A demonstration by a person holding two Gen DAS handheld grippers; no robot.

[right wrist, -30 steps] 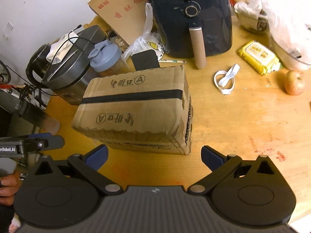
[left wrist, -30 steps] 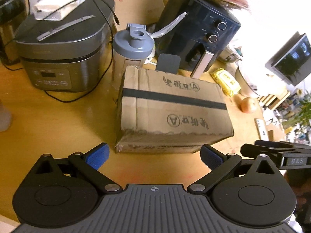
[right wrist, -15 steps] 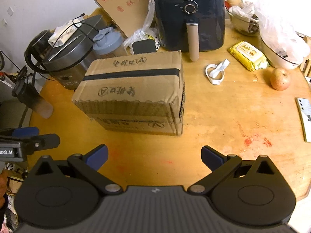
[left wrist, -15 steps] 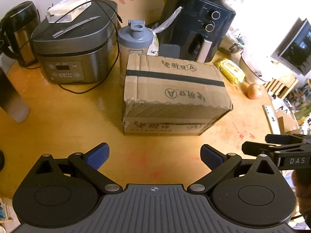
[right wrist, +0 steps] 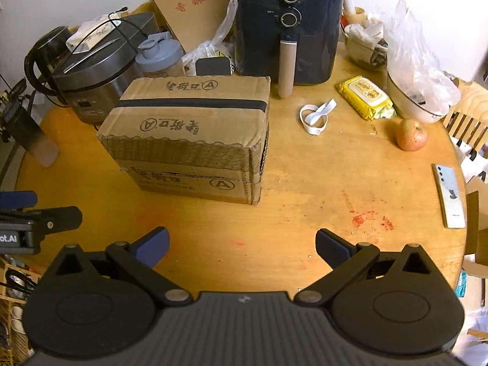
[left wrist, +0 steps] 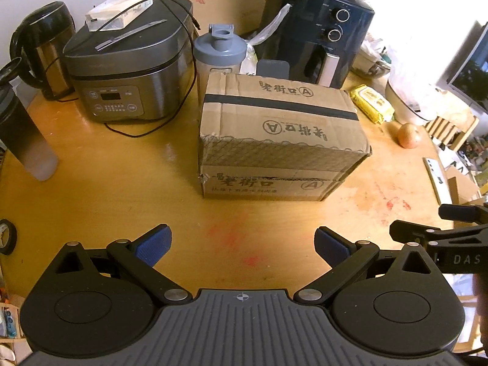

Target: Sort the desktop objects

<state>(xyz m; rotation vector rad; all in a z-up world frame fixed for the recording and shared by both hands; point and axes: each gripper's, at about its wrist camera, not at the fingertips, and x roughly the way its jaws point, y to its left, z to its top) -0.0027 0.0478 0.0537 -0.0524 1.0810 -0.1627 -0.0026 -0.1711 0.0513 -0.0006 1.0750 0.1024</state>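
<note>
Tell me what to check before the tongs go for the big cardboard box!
1. Left tongs open and empty: ok.
2. Right tongs open and empty: ok.
3. Cardboard box taped shut: ok on top; its front flap looks torn.
4. Bare table between tongs and box: ok.
5. Room beside the box: not ok at the back, where a shaker bottle and air fryer crowd it.
6. Box weight: cannot tell.

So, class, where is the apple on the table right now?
In the right wrist view the apple lies far right on the table, between the white bowl and the phone.
</note>
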